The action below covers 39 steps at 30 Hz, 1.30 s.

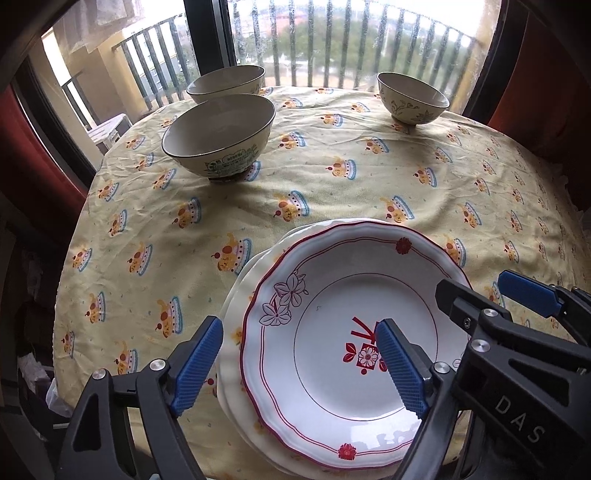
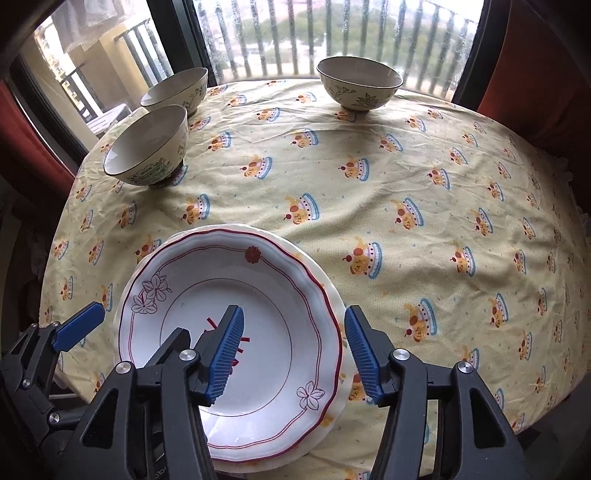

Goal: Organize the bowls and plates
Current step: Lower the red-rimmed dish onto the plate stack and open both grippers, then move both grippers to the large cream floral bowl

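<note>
Scalloped red-rimmed plate (image 1: pixel 332 354) stacked on cream plates at 6 o'clock, straddled by released left tool (image 1: pixel 299 365) and right tool (image 2: pixel 295 354), ribbed blue pads, three glazed bowls (image 1: pixel 219 136) set toward 11 and 1 o'clock on wrinkled cloth-covered counter (image 1: pixel 369 177).

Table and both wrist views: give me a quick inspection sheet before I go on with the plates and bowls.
Surface: table under a wrinkled yellow cloth with a cartoon print.
Job's things: red-rimmed plate stacked on a cream plate at the near edge; near bowl and far bowl close together at the far left; lone bowl at the far right. All three bowls upright.
Clutter: nothing seen.
Grippers: left gripper open, straddling the stack's left rim; right gripper open, straddling its right rim. Pads not pressing on the plates.
Cables: nothing seen.
Surroundings: window with balcony railing behind the table; red curtains at both sides.
</note>
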### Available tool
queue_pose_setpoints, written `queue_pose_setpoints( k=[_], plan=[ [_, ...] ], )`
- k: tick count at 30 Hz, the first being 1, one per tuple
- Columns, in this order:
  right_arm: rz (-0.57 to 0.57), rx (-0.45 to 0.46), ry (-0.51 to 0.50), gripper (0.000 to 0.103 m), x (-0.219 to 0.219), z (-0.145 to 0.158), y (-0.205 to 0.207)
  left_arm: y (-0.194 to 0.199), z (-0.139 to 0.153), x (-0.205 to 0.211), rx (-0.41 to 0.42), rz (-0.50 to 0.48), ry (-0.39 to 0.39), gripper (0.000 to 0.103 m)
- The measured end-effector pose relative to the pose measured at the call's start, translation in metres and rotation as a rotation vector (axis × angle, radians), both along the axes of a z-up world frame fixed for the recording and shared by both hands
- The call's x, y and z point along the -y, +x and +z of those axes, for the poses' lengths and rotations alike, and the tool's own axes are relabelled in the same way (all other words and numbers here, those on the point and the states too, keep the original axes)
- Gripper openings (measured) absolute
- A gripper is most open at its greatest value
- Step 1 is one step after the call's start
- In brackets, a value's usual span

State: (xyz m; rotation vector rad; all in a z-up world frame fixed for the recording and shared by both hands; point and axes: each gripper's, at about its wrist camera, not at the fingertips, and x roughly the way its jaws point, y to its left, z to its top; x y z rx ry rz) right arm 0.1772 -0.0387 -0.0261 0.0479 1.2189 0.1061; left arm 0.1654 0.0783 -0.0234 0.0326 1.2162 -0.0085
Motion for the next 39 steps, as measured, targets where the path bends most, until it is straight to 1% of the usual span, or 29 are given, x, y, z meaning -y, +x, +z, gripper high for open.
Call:
queue_pose_setpoints(
  k=[2, 7, 10, 12, 15, 18, 22, 24, 26, 28, 34, 37, 39],
  plan=[
    [0.022, 0.008, -0.006, 0.066, 0.002, 0.005, 0.004, 0.003, 0.005, 0.0, 0.013, 0.019, 0.001, 0.091],
    [0.093, 0.046, 0.012, 0.07, 0.003, 0.017, 0.021, 0.014, 0.017, -0.002, 0.045, 0.095, 0.013, 0.092],
    [0.158, 0.091, 0.015, 0.073, -0.005, 0.026, 0.031, 0.019, 0.022, -0.005, 0.067, 0.147, 0.053, 0.092],
    [0.2, 0.127, 0.017, 0.078, -0.013, 0.032, 0.034, 0.023, 0.023, -0.009, 0.077, 0.176, 0.075, 0.092],
    [0.226, 0.143, 0.026, 0.081, -0.024, 0.035, 0.043, 0.03, 0.025, -0.018, 0.079, 0.203, 0.077, 0.092],
    [0.222, 0.123, 0.056, 0.082, -0.033, 0.036, 0.053, 0.039, 0.027, -0.032, 0.085, 0.214, 0.071, 0.092],
    [0.201, 0.136, 0.058, 0.084, -0.048, 0.038, 0.068, 0.058, 0.029, -0.05, 0.107, 0.202, 0.069, 0.091],
    [0.171, 0.139, 0.063, 0.084, -0.057, 0.039, 0.077, 0.07, 0.03, -0.061, 0.128, 0.19, 0.063, 0.091],
    [0.12, 0.152, 0.058, 0.084, -0.064, 0.041, 0.087, 0.081, 0.032, -0.07, 0.172, 0.189, 0.111, 0.092],
    [0.076, 0.178, 0.032, 0.084, -0.074, 0.042, 0.095, 0.092, 0.031, -0.077, 0.198, 0.162, 0.126, 0.091],
    [-0.007, 0.197, -0.007, 0.084, -0.101, 0.033, 0.124, 0.127, 0.018, -0.102, 0.181, 0.12, 0.09, 0.09],
    [-0.037, 0.194, -0.008, 0.082, -0.109, 0.027, 0.137, 0.141, 0.012, -0.11, 0.184, 0.105, 0.081, 0.087],
    [-0.043, 0.2, -0.014, 0.08, -0.116, 0.024, 0.145, 0.149, 0.006, -0.116, 0.184, 0.093, 0.054, 0.083]
  ],
)
